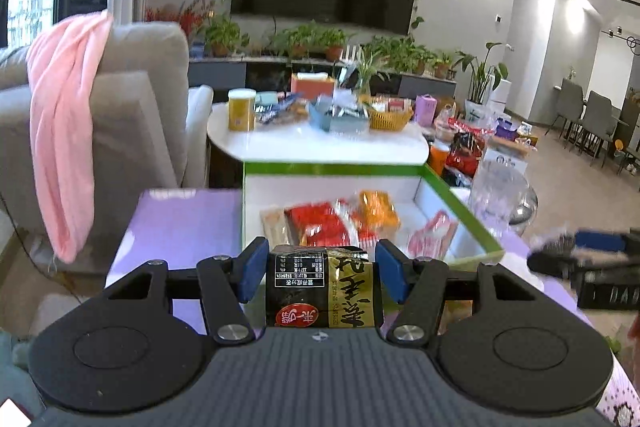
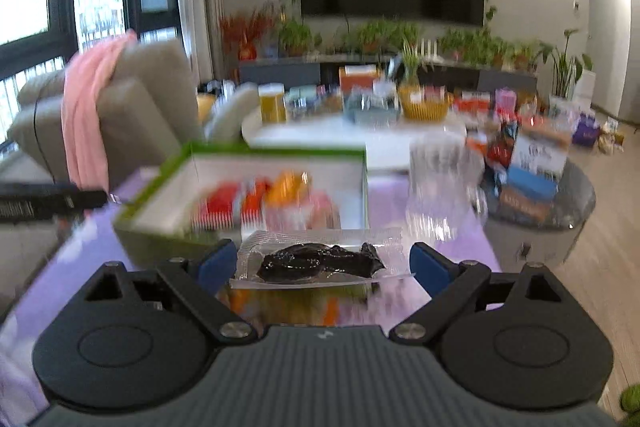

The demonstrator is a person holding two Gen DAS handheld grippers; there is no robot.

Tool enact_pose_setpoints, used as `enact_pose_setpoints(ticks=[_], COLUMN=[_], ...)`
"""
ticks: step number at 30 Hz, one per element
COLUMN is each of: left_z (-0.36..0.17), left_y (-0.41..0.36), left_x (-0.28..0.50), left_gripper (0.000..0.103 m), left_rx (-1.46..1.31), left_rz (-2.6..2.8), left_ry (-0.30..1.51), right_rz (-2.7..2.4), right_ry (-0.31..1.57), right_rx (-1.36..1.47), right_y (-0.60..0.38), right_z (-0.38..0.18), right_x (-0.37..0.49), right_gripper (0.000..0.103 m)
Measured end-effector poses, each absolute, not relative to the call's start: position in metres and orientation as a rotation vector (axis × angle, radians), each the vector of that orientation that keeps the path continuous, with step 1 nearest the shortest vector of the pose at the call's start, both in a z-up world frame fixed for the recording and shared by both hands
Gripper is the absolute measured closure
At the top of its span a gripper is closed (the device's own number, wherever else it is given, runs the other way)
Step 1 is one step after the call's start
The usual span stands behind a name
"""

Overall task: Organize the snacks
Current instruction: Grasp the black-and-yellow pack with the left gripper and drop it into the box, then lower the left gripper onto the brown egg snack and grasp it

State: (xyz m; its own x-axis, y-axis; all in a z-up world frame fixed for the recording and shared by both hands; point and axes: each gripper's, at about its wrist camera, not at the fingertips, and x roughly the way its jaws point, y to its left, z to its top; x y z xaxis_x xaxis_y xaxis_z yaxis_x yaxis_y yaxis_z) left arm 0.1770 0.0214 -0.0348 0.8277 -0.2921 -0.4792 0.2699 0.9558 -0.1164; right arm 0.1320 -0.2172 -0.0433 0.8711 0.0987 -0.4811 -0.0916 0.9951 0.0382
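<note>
My left gripper (image 1: pixel 320 273) is shut on a black and gold snack packet (image 1: pixel 322 287) and holds it just in front of a green-edged white box (image 1: pixel 332 169). The box holds red and orange snack packets (image 1: pixel 320 225). My right gripper (image 2: pixel 322 267) is shut on a clear vacuum packet with a dark snack inside (image 2: pixel 320 261), also near the same box (image 2: pixel 280 149). The right gripper shows at the right edge of the left wrist view (image 1: pixel 580 259). The left gripper shows at the left edge of the right wrist view (image 2: pixel 48 203).
The box stands on a purple table (image 1: pixel 180 223). A clear glass jug (image 2: pixel 440 187) stands right of the box. A white table (image 1: pixel 320 143) behind carries baskets and a yellow tub (image 1: pixel 241 109). A grey sofa with a pink cloth (image 1: pixel 68 131) is at left.
</note>
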Motion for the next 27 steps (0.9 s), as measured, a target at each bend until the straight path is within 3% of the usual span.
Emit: enact_pose_setpoints(ticks=[7,18,22,27], left_z=[-0.027,-0.059,-0.074,-0.075], left_y=[0.010,0.004,0.000,0.012], left_x=[0.206,0.259,0.267,0.262], left_gripper=[0.047,0.047,0.041,0.041], left_rx=[-0.020,-0.017,0.011,-0.001], left_rz=[-0.291,-0.297,-0.268,-0.246], left_ry=[0.492,0.540,0.550,0.547], right_rz=[0.120,0.124,0.090,0.075], right_ry=[0.458,0.529,0.538,0.543], right_rx=[0.035,0.072,0.072,0.073], right_y=[-0.205,-0.199,-0.197,-0.201], right_z=[-0.029,-0.059,-0.071,-0.073], right_x=[0.175,0.223,0.228,0.224], right_gripper=[0.009,0.007,0.007,0.007])
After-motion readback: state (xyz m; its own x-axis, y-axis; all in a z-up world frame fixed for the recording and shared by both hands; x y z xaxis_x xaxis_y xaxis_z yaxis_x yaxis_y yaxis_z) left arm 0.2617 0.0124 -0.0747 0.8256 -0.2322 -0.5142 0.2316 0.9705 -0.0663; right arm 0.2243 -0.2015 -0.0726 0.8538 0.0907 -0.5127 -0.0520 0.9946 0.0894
